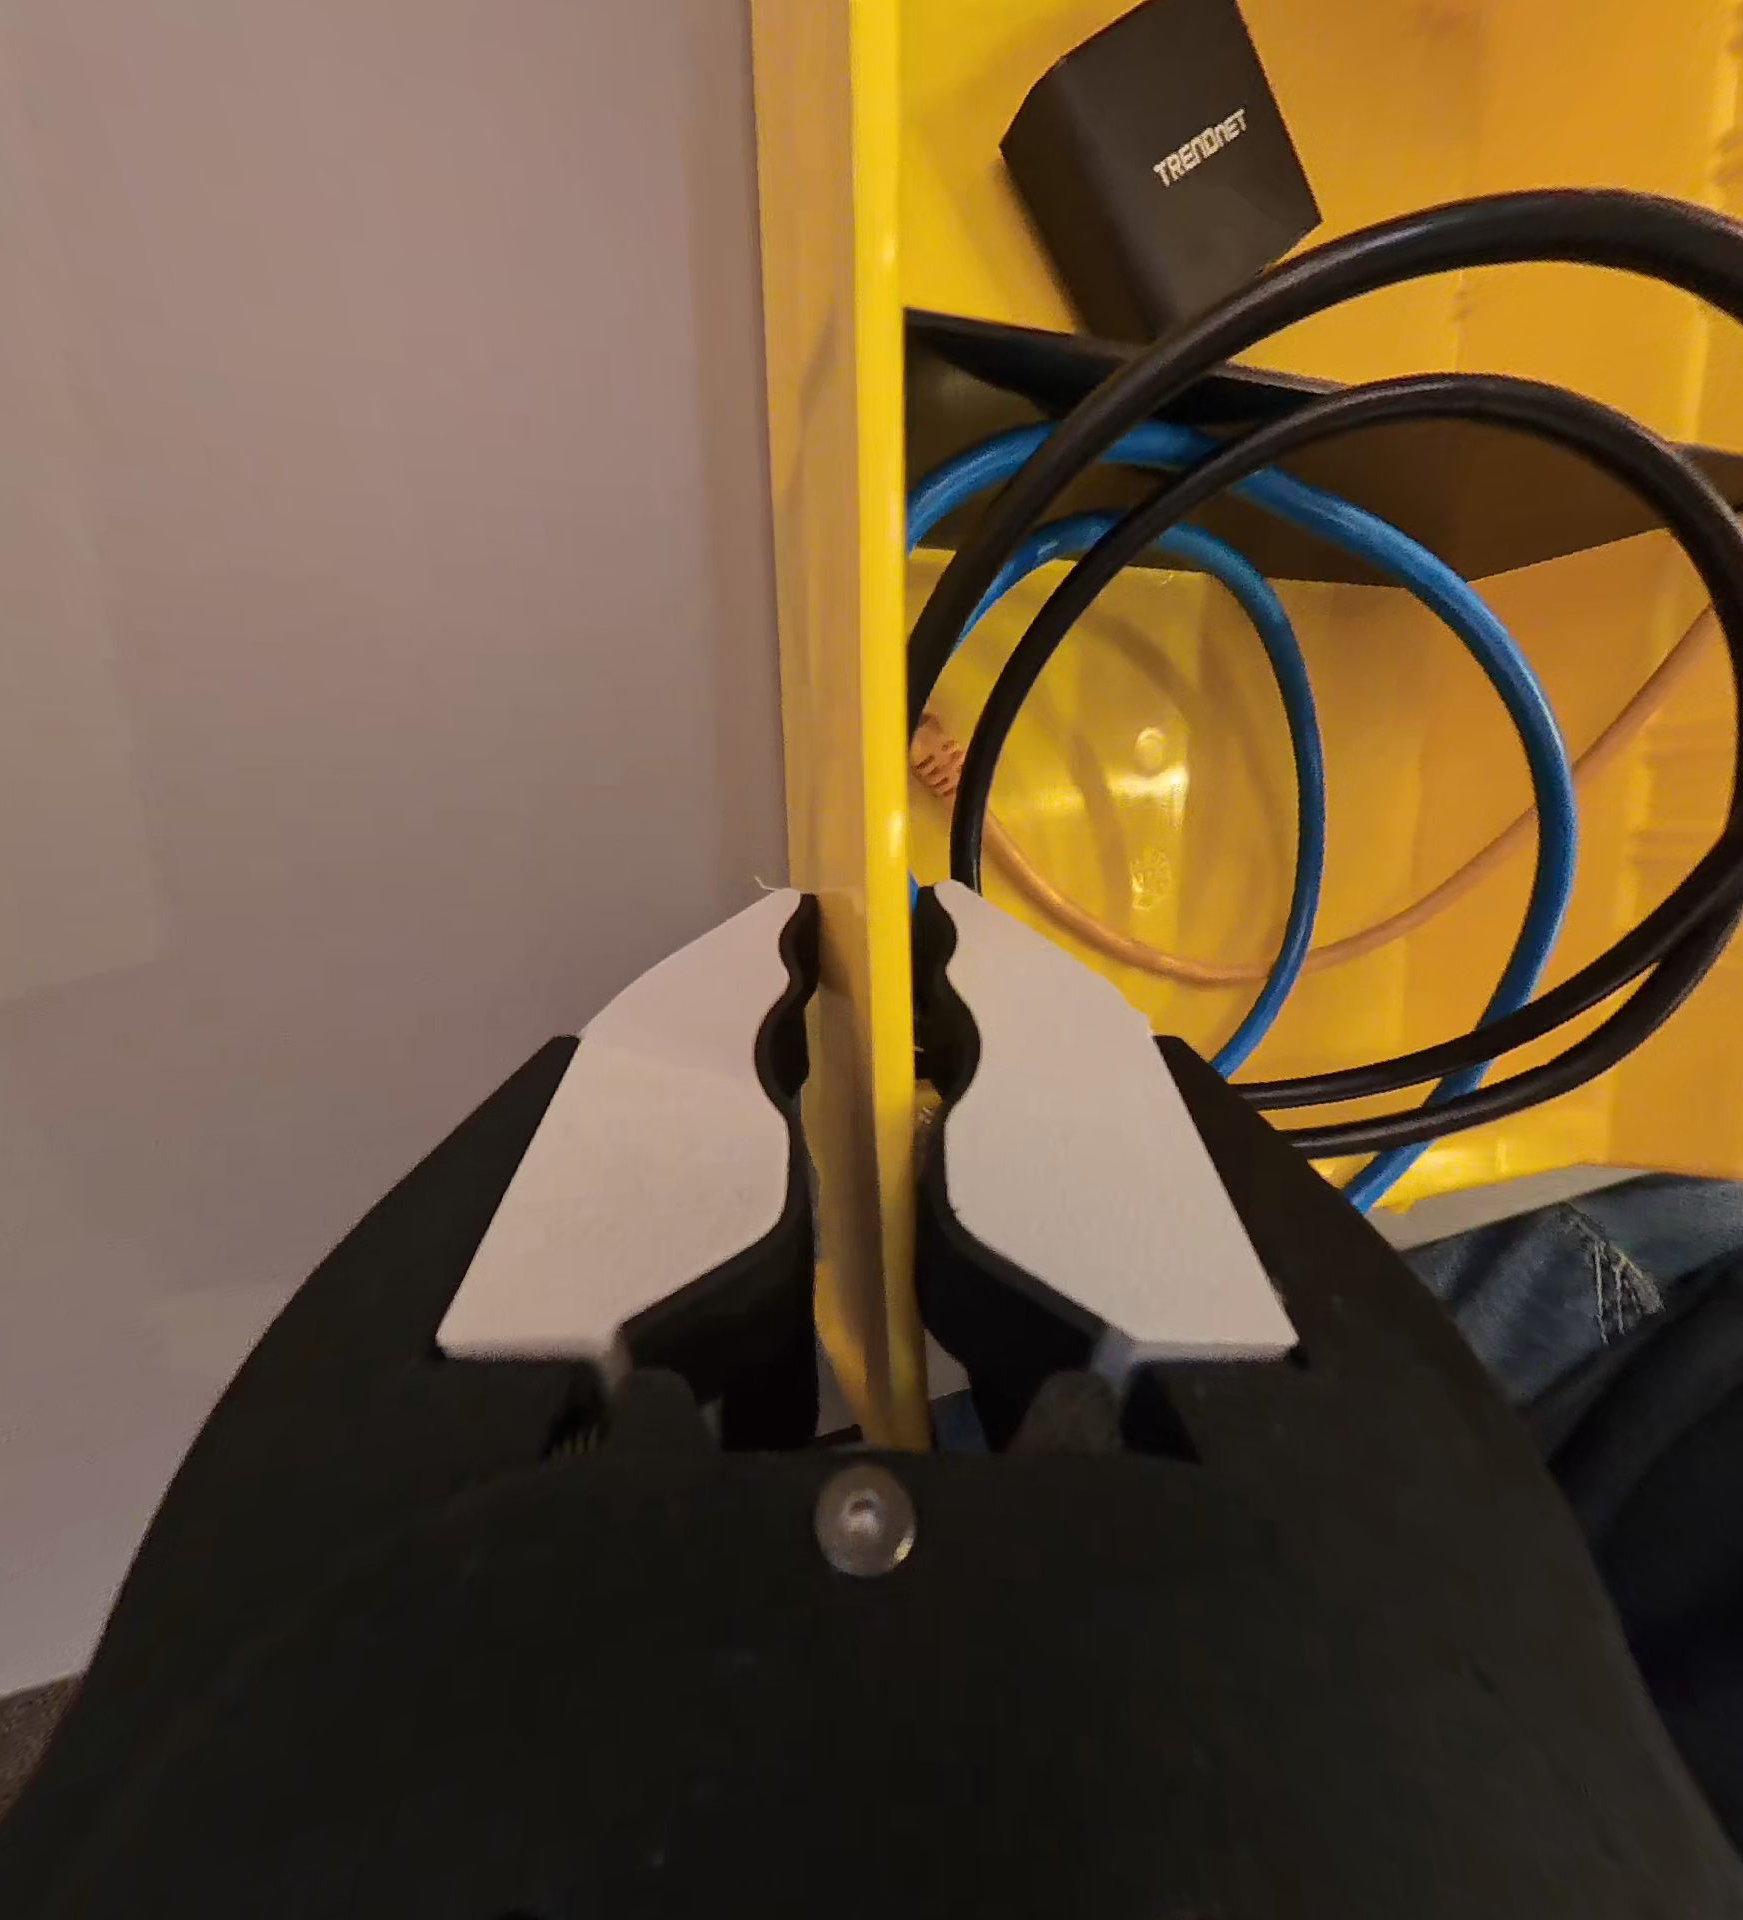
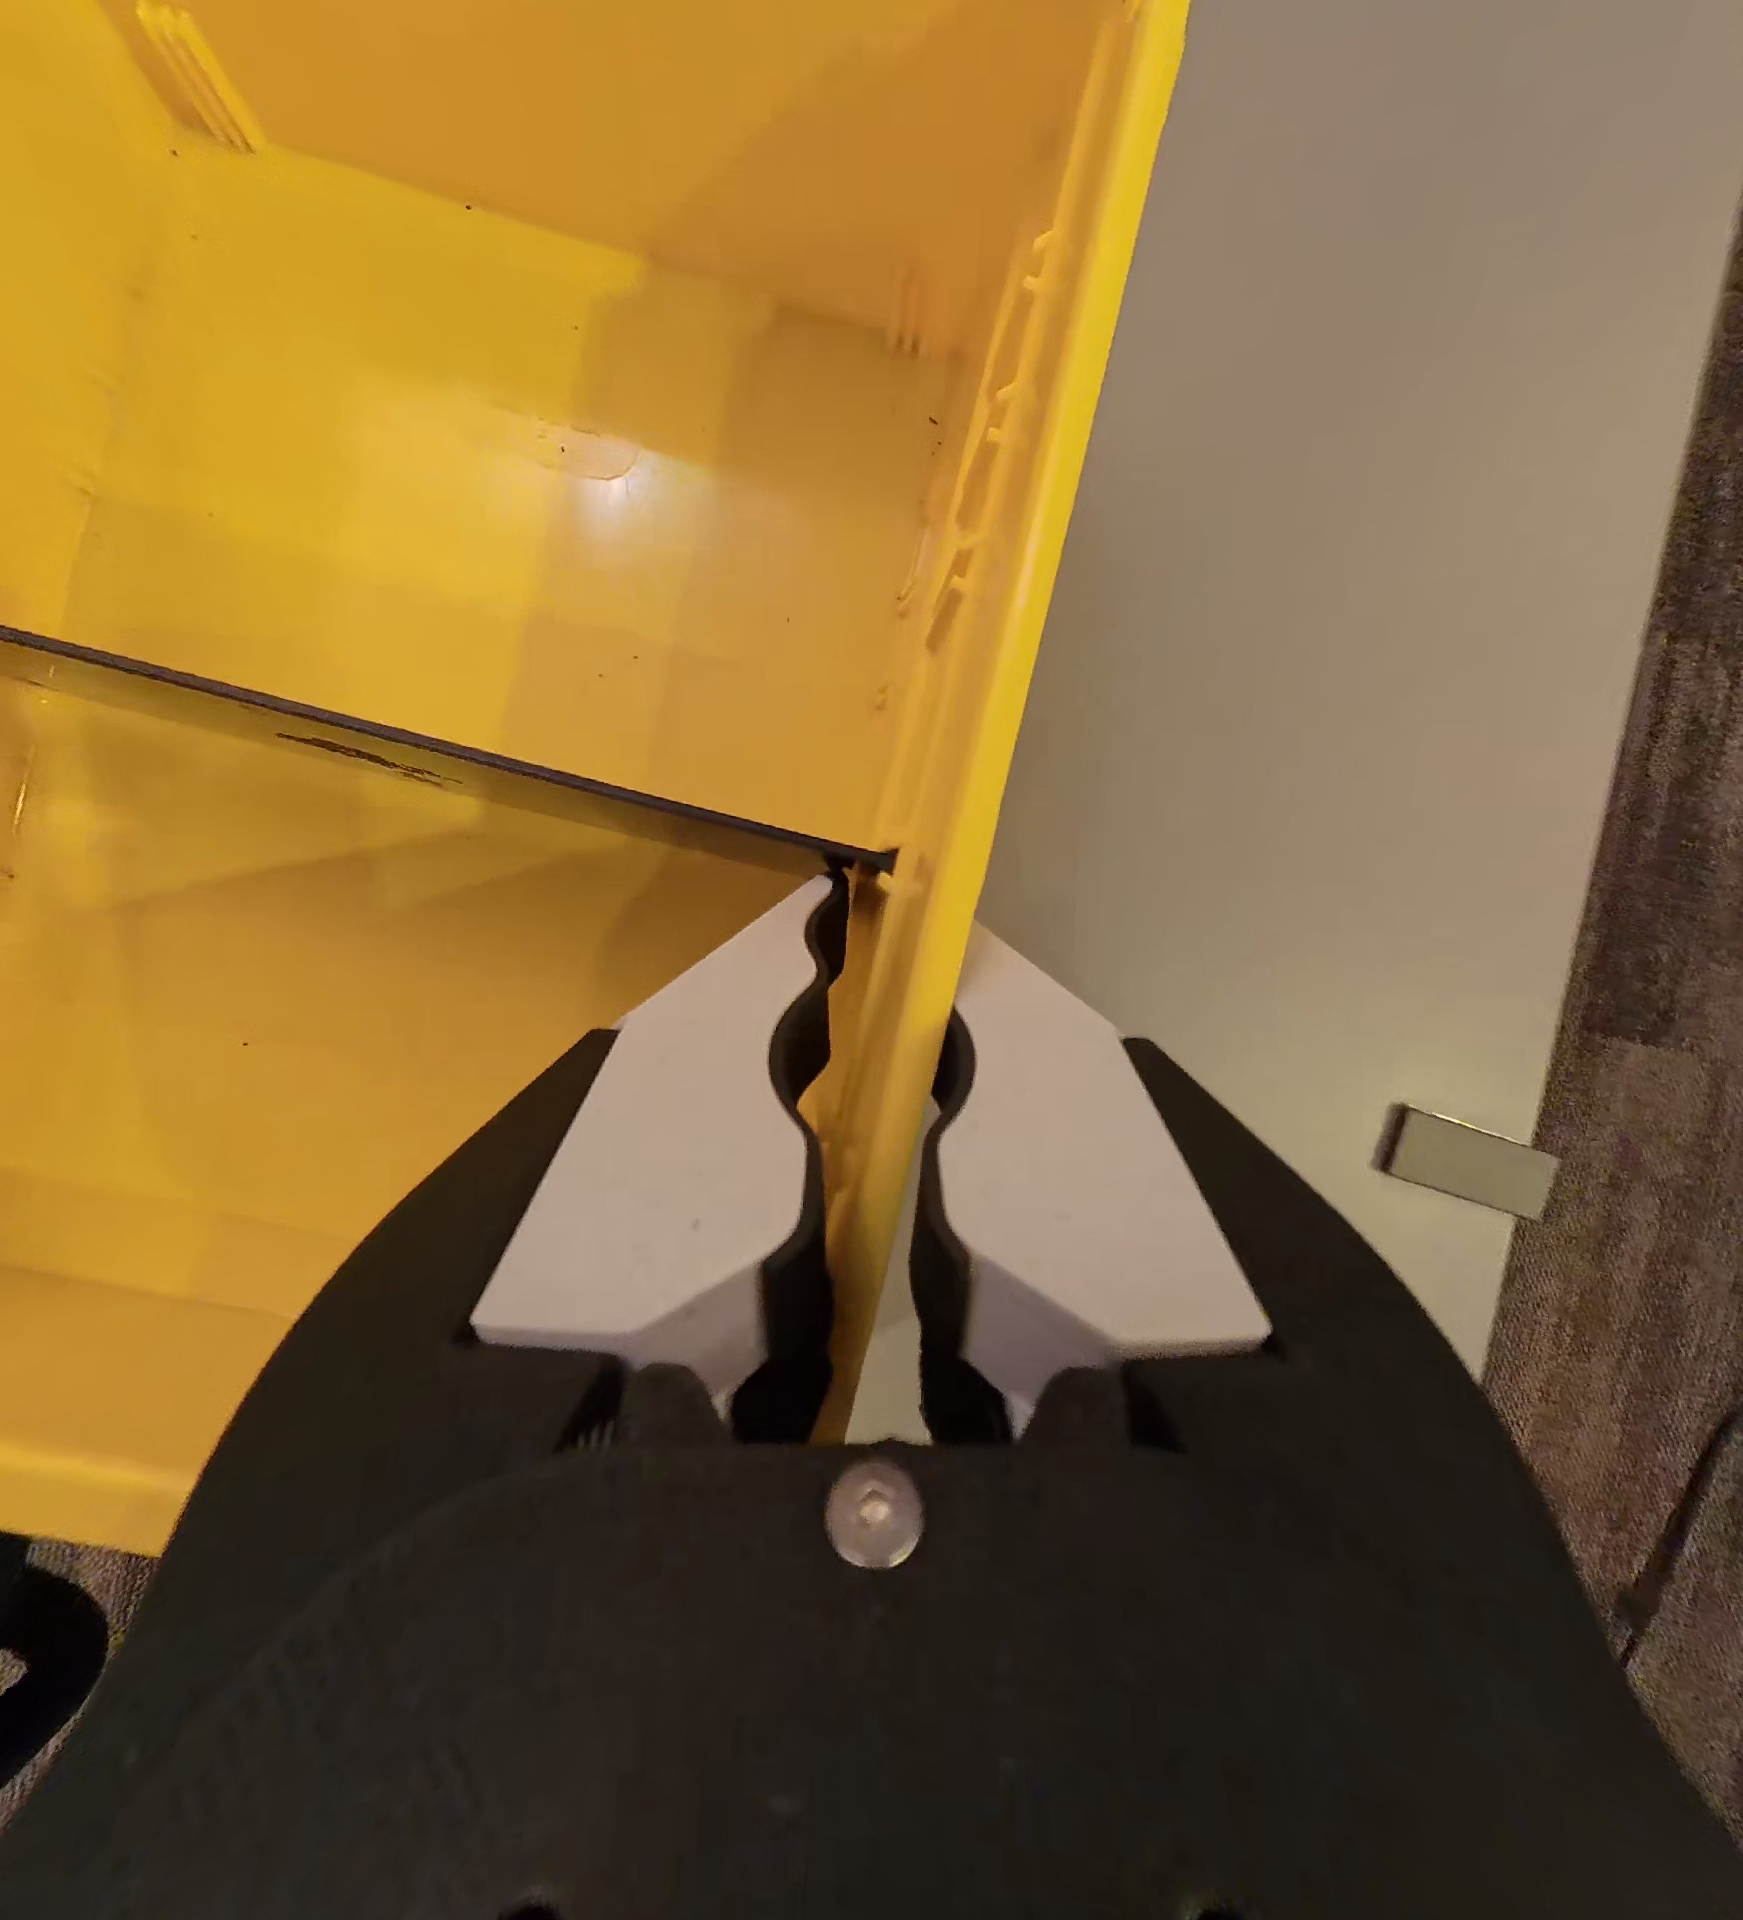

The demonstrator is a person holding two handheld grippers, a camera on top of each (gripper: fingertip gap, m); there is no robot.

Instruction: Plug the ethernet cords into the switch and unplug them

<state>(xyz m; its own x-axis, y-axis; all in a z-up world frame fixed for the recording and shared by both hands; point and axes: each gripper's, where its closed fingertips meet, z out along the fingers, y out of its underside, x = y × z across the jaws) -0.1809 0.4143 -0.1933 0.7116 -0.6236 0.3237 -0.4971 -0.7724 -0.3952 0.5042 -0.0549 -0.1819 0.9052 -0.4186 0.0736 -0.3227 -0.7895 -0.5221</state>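
- Gripping the yellow bin (image 1: pixel 1532 727) by two opposite side walls is what both claws do at this moment; no plugging is under way, so I judge this a set-up step, moving or steadying the bin that holds the gear
- Left gripper (image 1: pixel 869 914): jaws clamped on the bin's left wall (image 1: pixel 872 520), one finger outside against the pale wall side, the other inside among the cables
- Right gripper (image 2: pixel 903 914): jaws closed on the bin's right wall (image 2: pixel 1043 468), inner fingertip just under the end of a thin black divider (image 2: pixel 379 743)
- Blue ethernet cord (image 1: pixel 1303 665) lies coiled inside the bin near the left wall, its loops running under a black shelf-like plate (image 1: pixel 1418 509); a tan cord (image 1: pixel 1210 971) curves along the bin's floor beneath it, with a plug end (image 1: pixel 934 764) close to the left wall, pointing roughly up the wall
- Black cable (image 1: pixel 1469 343) makes two wide loops in front of the blue one
- Small black box (image 1: pixel 1158 177), probably the switch or its power brick, sits at the far end of the bin, tilted, long axis slanting toward the far right corner; its ports are not visible
- Next move, as I judge it: set the bin down level, let go of both walls, then reach for a cord's plug and find the ports on the switch
- Right half of the bin looks bare apart from the divider
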